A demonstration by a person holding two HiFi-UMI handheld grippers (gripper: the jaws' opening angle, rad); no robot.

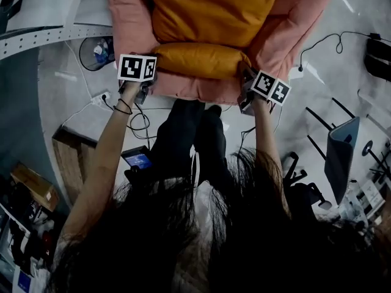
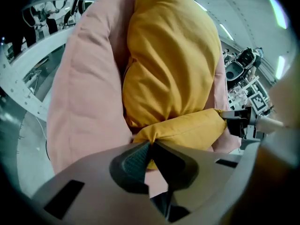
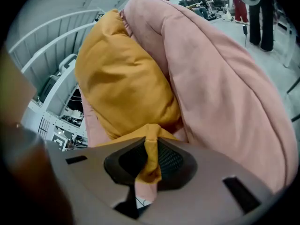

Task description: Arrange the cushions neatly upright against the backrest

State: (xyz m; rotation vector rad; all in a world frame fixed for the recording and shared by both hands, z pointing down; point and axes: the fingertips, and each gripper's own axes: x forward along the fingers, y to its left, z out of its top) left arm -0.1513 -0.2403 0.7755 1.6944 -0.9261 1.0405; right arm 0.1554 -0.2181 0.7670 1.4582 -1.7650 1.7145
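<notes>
Grey glossy floor [image 1: 342, 60], cables [image 1: 324, 41] at 2 o'clock, waste bin [image 1: 98, 52] at 10 o'clock, all in the head view. Pink armchair [image 1: 131, 23] sits at 12 o'clock, directly ahead of the person.

Small cushion [image 1: 198, 60]:
- Mustard yellow, matte fabric, oblong and plump in the middle, pinched to a wrinkled point at each end.
- Long axis runs 9-to-3 o'clock across the front of the seat, parallel to the seat's front edge.
- It lies on its side, not upright.
- It touches the big cushion [image 1: 214, 8] behind it at 12 o'clock.
- Can't tell whether it rests on the seat or hangs in the grip.

Big cushion: same mustard colour, fuller, leaning back between the two pink arms with its long axis running toward 12 o'clock.

Left gripper [image 1: 148, 85]: at the small cushion's 9 o'clock end. Its own view shows the dark ribbed fingers [image 2: 133, 161] closed together, nipping the gathered corner right at the tips, with fabric bunching out at 1 o'clock.

Right gripper [image 1: 245, 83]: at the 3 o'clock end. Its own view shows the fingers [image 3: 171, 161] clamped on a folded strip of yellow fabric that runs down between them. Pink upholstery fills the 3 o'clock side of that view.

Both marker cubes face up, level with each other, one at each end of the small cushion.
</notes>
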